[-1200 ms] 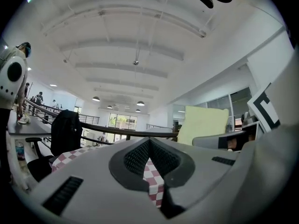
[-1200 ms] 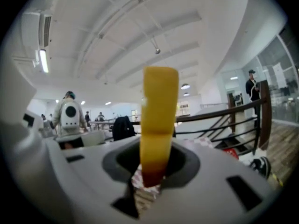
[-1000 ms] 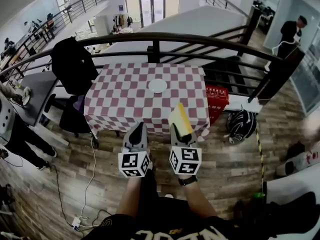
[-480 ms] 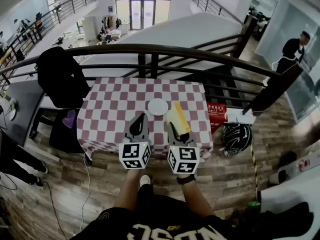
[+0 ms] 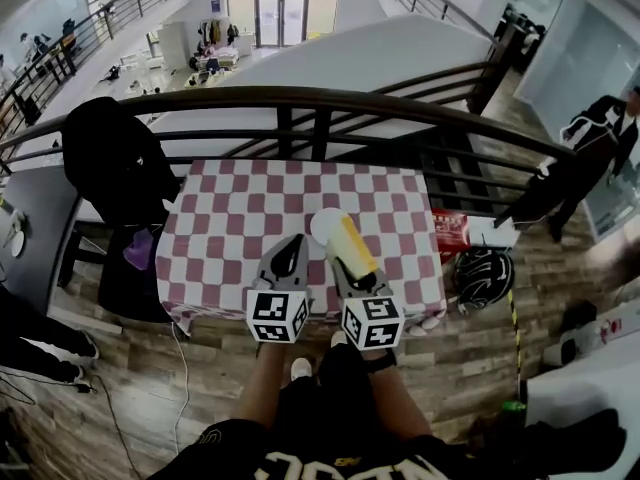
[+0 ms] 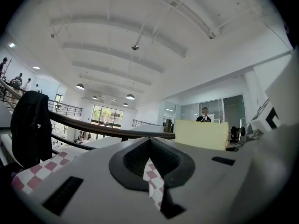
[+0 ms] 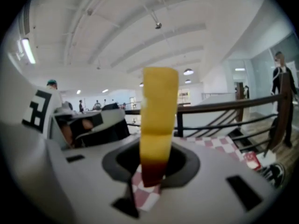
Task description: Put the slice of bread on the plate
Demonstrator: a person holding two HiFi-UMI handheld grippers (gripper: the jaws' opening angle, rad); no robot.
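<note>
We see a tablecloth (image 5: 240, 218) checked in maroon and white, with a plain white plate (image 5: 322, 223) on it. The slice of bread (image 5: 353, 247) is pale yellow with a dark brown crust. The left gripper (image 5: 293, 244) and right gripper (image 5: 345, 264) are grey, and their cubes carry black-and-white square markers. To the right sits a red crate (image 5: 450, 230).

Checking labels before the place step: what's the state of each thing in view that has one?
right gripper: jaws shut on the slice of bread.
left gripper: jaws together, nothing between them.
slice of bread: upright, held over the table, not yet on the plate.
plate: on the table, bare where it shows, partly behind the bread.
table: covered by a checked cloth.
</note>
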